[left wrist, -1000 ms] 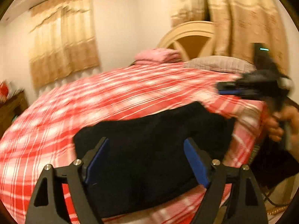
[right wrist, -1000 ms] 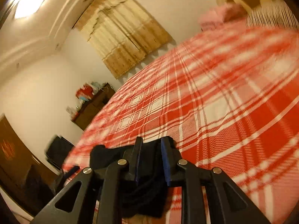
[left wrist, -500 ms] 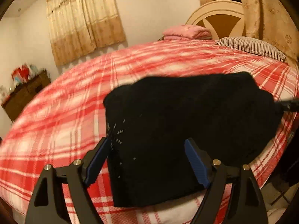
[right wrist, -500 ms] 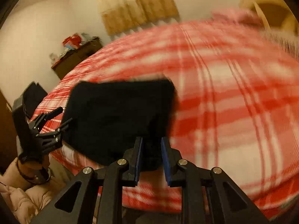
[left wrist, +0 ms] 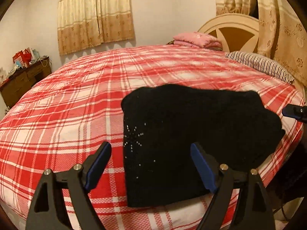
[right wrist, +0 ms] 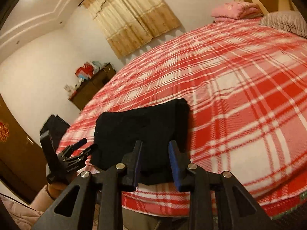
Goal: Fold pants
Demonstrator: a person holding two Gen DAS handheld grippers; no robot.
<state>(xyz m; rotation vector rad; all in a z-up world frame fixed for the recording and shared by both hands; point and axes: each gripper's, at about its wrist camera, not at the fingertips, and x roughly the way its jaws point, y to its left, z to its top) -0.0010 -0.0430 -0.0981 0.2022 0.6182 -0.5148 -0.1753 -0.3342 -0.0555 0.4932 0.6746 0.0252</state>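
Note:
The black pants (left wrist: 191, 134) lie folded in a flat bundle on the red plaid bed (left wrist: 76, 99), near its front edge. Small silver studs show on their left part. My left gripper (left wrist: 151, 164) is open and empty, raised just in front of the bundle's left half. In the right wrist view the pants (right wrist: 142, 132) lie at the bed's near edge. My right gripper (right wrist: 155, 161) is open with a narrow gap and holds nothing, just before the bundle. Its tip (left wrist: 293, 111) shows at the right edge of the left wrist view. The left gripper (right wrist: 76, 153) appears at the left.
A pink folded blanket (left wrist: 197, 40) and a striped pillow (left wrist: 259, 65) lie at the head of the bed by the cream headboard (left wrist: 230, 30). A dark wooden cabinet (left wrist: 23, 80) with clutter stands at the left wall. Curtains (left wrist: 96, 15) hang behind.
My right gripper has opened and let go of the pants, which now lie flat on the bed. My left gripper has shifted left and stayed open.

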